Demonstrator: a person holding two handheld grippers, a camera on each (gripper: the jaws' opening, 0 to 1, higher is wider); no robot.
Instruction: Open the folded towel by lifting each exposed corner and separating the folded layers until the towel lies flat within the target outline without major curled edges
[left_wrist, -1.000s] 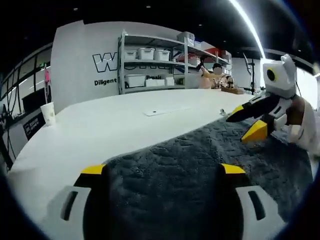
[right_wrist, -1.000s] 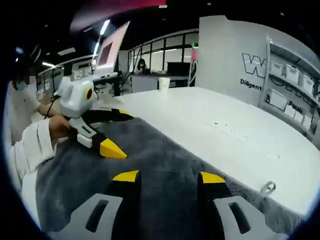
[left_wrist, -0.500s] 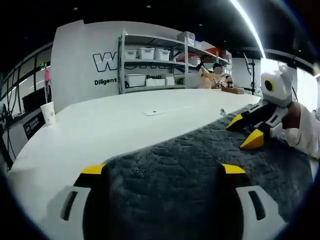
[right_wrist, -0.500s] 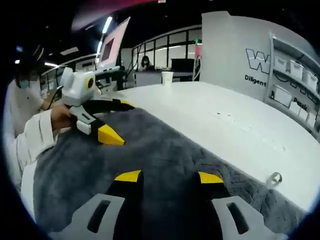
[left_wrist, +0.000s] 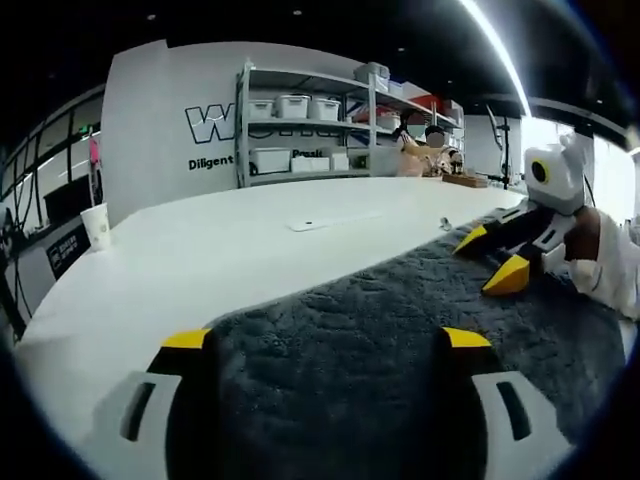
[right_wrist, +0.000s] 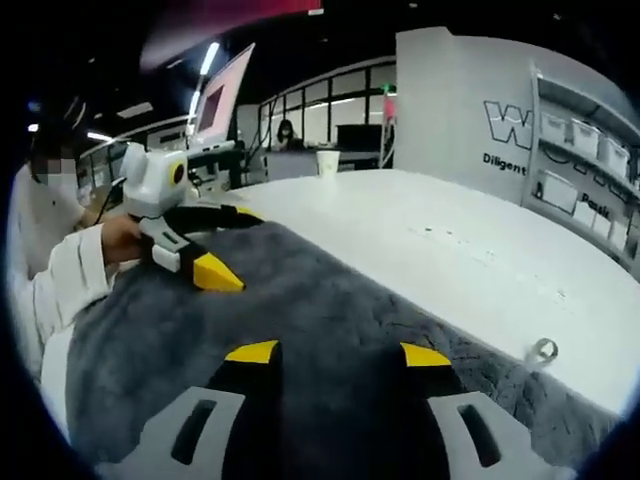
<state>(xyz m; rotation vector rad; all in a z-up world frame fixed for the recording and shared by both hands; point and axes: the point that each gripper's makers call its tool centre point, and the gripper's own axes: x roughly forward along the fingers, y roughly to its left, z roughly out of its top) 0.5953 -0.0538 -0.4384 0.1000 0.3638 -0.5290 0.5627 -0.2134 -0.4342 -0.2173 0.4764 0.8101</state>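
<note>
A dark grey towel (left_wrist: 400, 320) lies spread on the white table (left_wrist: 220, 260), its far edge running across the tabletop. My left gripper (left_wrist: 326, 340) is low over the towel, jaws wide apart and yellow-tipped, with nothing between them. In the right gripper view it comes in from the left as the left gripper (right_wrist: 232, 243), held by a hand in a white sleeve. My right gripper (right_wrist: 338, 353) hovers open just above the towel (right_wrist: 300, 300). In the left gripper view it appears as the right gripper (left_wrist: 489, 258) over the towel's far right part.
A paper cup (left_wrist: 97, 225) stands near the table's far left edge. A small metal ring (right_wrist: 541, 350) and a flat white card (left_wrist: 320, 222) lie on the bare table beyond the towel. Shelves with bins (left_wrist: 310, 120) line the back wall, with a person (left_wrist: 430, 150) beside them.
The right gripper has sunk slightly toward the towel and drifted a little. The left gripper and the towel have stayed put.
</note>
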